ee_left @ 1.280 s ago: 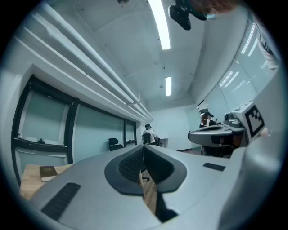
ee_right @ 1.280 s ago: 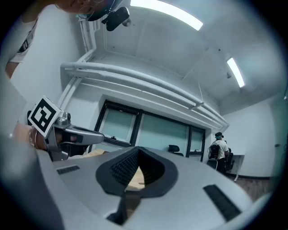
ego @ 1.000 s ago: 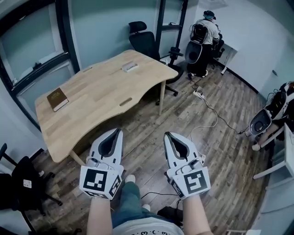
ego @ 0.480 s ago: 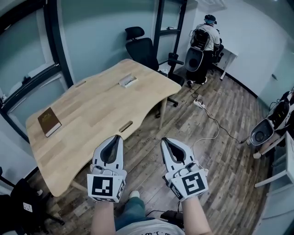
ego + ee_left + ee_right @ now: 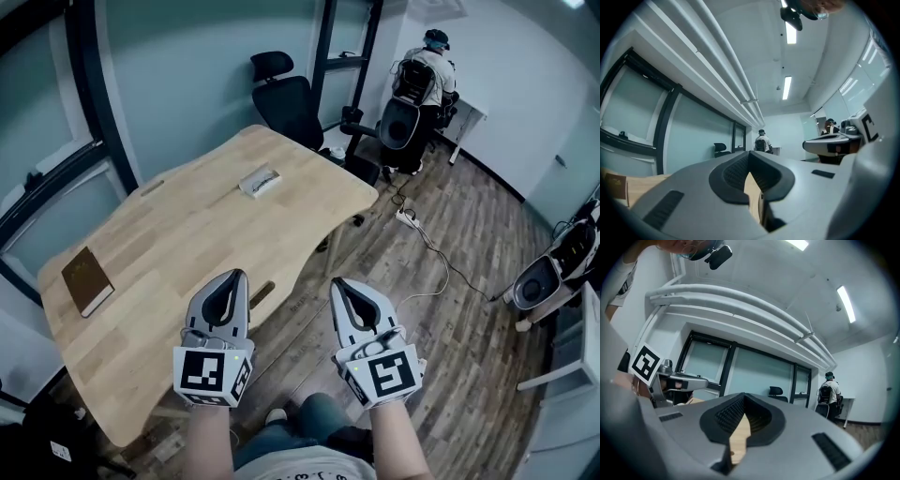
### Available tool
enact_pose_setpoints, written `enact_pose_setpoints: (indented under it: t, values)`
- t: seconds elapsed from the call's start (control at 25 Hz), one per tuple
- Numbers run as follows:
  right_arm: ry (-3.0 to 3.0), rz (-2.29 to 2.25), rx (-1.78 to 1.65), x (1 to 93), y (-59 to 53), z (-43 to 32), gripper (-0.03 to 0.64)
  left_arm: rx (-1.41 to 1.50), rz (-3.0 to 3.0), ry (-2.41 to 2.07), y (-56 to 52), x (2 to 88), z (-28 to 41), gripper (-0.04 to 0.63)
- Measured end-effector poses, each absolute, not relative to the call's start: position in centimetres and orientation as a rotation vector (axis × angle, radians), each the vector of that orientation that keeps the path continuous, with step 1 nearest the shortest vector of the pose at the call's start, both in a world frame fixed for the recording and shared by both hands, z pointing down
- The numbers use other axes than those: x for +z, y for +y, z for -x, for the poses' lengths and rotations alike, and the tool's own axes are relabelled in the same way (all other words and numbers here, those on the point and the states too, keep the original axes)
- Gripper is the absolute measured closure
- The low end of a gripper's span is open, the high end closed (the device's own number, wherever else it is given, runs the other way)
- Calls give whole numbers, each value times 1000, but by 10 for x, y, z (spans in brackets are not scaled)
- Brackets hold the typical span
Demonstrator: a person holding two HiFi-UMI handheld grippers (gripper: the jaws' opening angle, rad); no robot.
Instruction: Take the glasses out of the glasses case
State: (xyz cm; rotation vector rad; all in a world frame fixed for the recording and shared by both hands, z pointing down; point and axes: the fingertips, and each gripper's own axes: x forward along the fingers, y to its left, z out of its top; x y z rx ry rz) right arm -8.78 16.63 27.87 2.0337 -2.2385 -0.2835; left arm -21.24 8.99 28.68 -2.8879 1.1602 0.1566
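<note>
While both hand-held grippers (image 5: 238, 275) (image 5: 338, 282) clench nothing, glasses case (image 5: 260, 180) and book (image 5: 86, 280) lie on table (image 5: 187, 234).

Pale wooden bench (image 5: 187, 244) set on dark plank floor (image 5: 450, 319). Teal wall (image 5: 187, 66), crossed by dark frames, seen behind bench. Black office chair (image 5: 286, 98) parked at bench's far end. White wall (image 5: 511, 84) seen well right of bench. Ceiling strip lights (image 5: 786, 87) lit above bench.

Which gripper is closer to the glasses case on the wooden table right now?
Left. The left gripper hangs over the near edge of the table, the glasses case well ahead of it. The right gripper is over the floor beside the table, farther away.
</note>
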Motion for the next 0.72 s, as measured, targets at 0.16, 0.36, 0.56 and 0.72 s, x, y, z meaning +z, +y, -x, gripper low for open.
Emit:
enact_pose_setpoints:
  t: [0.16,0.36,0.56,0.72]
  values:
    - [-2262,-2002,-277,285,128,70,606,121,2917,1190,58,296,192,580]
    - [-2329,-1972,-270,298,71,36,606,67,2877,1245,5,309,159,580]
    - [-2384,-1953,-234,305,5,-25,606,91,2908,1305,-62,316,109,580]
    - [-2407,-1914,-206,308,-46,-78,606,95,2899,1356,-113,319,62,580]
